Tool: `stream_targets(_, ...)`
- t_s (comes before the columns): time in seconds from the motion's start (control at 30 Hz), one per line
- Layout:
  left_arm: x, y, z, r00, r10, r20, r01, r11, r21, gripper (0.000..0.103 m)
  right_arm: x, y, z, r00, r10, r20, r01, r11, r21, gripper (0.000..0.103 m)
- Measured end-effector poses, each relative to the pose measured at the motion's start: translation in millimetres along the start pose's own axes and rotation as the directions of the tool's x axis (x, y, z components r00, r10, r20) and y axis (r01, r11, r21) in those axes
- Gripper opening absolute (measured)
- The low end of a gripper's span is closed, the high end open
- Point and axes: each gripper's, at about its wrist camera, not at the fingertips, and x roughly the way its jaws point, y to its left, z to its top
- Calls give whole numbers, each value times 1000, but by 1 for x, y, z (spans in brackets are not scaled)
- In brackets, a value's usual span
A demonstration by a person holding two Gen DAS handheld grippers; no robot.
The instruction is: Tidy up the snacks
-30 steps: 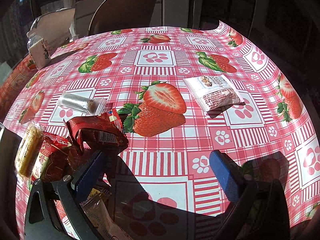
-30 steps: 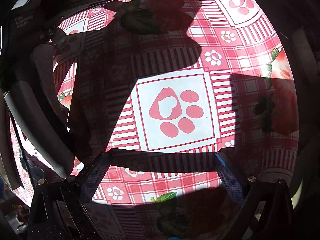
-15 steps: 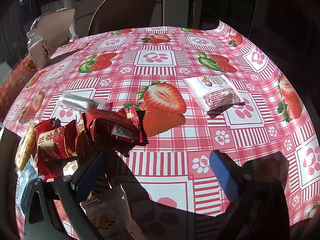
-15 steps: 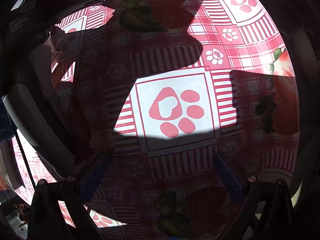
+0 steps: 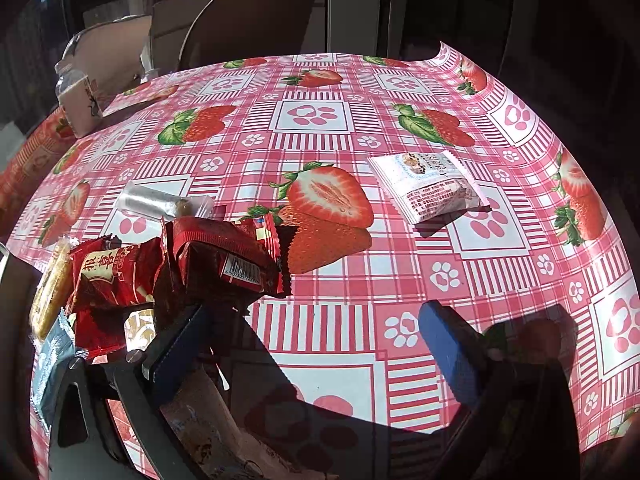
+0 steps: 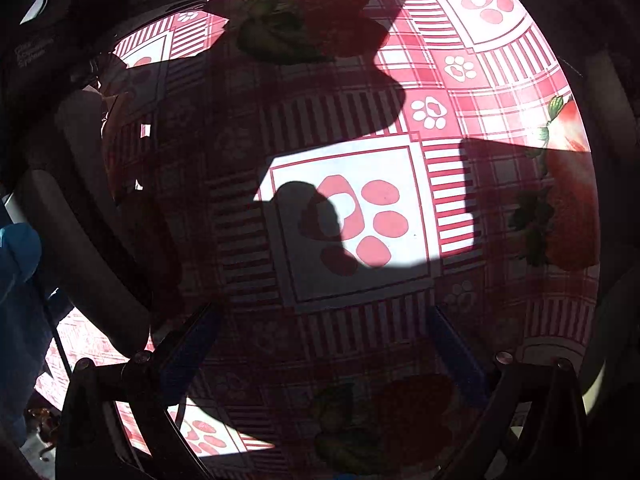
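Snack pile, far L: approx 5 packets bunched together – yellow biscuit pack, blue pack, 2 red packs, 1 pale pack low in shadow, print unreadable.
Clear wrapper roll: 1, just behind the pile, lying flat.
White snack pack: 1, alone, R of centre, well apart from the pile.
L hand-held gripper: fingers wide apart, nothing btwn; L finger just beside the red packs.
R hand-held gripper: fingers wide apart, nothing btwn, over a paw-print square, mostly in shadow.
Bench: 1, pink check cloth w/ strawberries & paw prints, strong sun, hard shadows.
Room: 1 chair back behind far edge; carton at far L; dark beyond.
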Motion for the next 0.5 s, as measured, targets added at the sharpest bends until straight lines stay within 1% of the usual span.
stream_targets(0.17,2,-3,2,1000,21,0,-21,999,-39,103,2,-1,5,999,-4,-40,4,1000,-3,103)
stream_targets(0.27,4,-5,4,1000,11,-9,-11,999,-42,103,6,1,16,995,-10,-96,10,1000,-5,103)
stream_targets(0.4,2,-5,5,1000,22,8,-22,999,-41,103,17,0,36,983,-17,-185,16,1000,-5,103)
stream_targets(0.5,2,-3,5,1000,19,11,-19,999,-44,103,25,-2,50,974,-23,-225,22,1000,-6,103)
